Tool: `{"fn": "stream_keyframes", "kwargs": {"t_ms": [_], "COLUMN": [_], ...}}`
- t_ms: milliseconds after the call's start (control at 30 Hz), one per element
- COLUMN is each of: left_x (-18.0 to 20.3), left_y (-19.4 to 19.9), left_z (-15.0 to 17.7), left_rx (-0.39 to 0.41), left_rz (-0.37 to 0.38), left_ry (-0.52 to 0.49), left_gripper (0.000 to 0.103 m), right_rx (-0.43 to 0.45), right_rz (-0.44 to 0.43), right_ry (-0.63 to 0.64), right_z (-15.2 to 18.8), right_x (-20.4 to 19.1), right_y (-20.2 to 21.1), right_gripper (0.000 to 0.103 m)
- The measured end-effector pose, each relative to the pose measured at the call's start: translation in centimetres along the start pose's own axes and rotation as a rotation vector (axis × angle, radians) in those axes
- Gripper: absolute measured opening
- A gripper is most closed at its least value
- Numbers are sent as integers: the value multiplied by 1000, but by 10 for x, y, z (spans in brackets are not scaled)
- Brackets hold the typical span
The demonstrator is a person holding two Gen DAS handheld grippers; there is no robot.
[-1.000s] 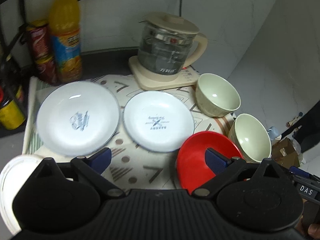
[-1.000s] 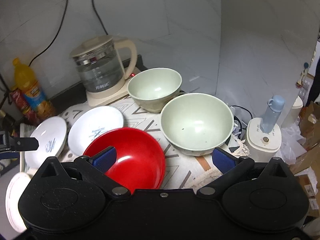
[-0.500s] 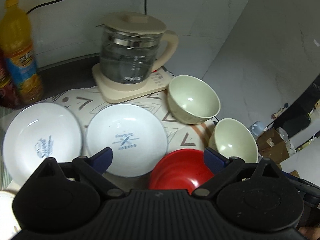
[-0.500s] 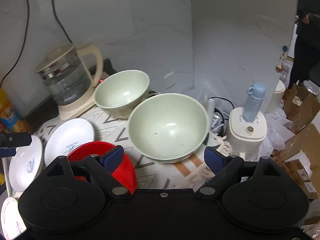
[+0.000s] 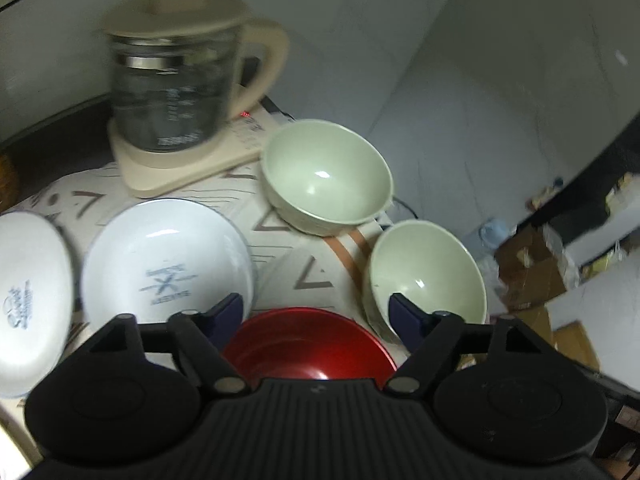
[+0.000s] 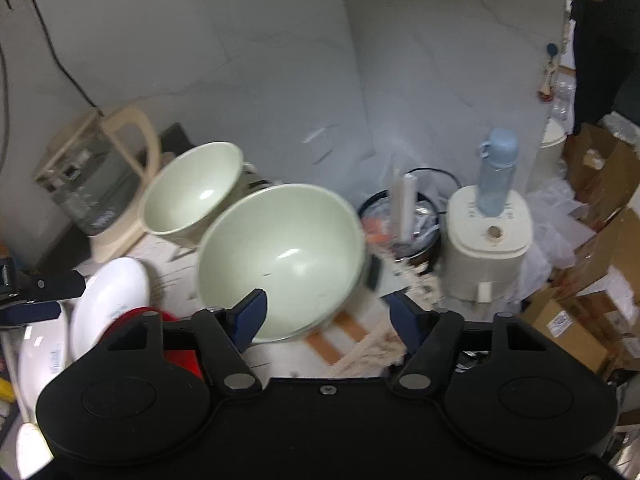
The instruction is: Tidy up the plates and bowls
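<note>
Your left gripper [image 5: 318, 314] has just been closing, empty, jaws apart over the red bowl [image 5: 310, 338]; your right gripper [image 6: 326, 314] likewise, beside the green bowl [image 6: 280, 260], untouched.

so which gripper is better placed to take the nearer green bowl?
Right. The right gripper has just been closing its jaws, with the near rim of the nearer green bowl between them, not yet pinched. The left gripper, also closing, frames the red bowl instead.

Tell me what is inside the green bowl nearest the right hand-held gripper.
The nearer green bowl looks empty apart from a few tiny dark specks and a light glint. The hand-held gripper's blue finger covers a bit of its near rim.
</note>
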State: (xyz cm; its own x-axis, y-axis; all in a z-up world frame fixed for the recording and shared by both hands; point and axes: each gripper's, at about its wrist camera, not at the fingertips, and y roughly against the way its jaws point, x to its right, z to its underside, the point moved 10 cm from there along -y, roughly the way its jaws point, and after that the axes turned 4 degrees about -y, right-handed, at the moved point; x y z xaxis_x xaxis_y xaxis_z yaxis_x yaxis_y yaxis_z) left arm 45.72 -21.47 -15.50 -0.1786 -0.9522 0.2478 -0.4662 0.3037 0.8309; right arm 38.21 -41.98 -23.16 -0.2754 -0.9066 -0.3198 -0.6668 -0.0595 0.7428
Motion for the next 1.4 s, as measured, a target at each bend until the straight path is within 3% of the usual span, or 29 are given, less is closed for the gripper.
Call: {"fn": "stream_keyframes", "kwargs": {"t_ms": [133,300,733,1267,1400], "left_x": [19,36,48,43,42], "left_y": [-19,-43,-113,-148,-146], "left_z": [-8,-14,-13,-6,-8], "left_rx": [-14,-45,-155,-209,-193], "left_rz": [25,37,29,7,10], "left_ry": [0,11,43,120,135], "left_gripper": [66,57,35,12,12], "right_rx": [-35,-72,-126,-145,-140], "right_rz": [-29,-53,-36,-36,-32], "right_ry": [-23,-21,-13,51,4], "right_z": [-3,-5,-14,-21,-26], "right_x": [8,11,19,11,11], "right_y": [-12,-28,-66,-94,-91], "right_gripper": [59,46,37,13,10]}}
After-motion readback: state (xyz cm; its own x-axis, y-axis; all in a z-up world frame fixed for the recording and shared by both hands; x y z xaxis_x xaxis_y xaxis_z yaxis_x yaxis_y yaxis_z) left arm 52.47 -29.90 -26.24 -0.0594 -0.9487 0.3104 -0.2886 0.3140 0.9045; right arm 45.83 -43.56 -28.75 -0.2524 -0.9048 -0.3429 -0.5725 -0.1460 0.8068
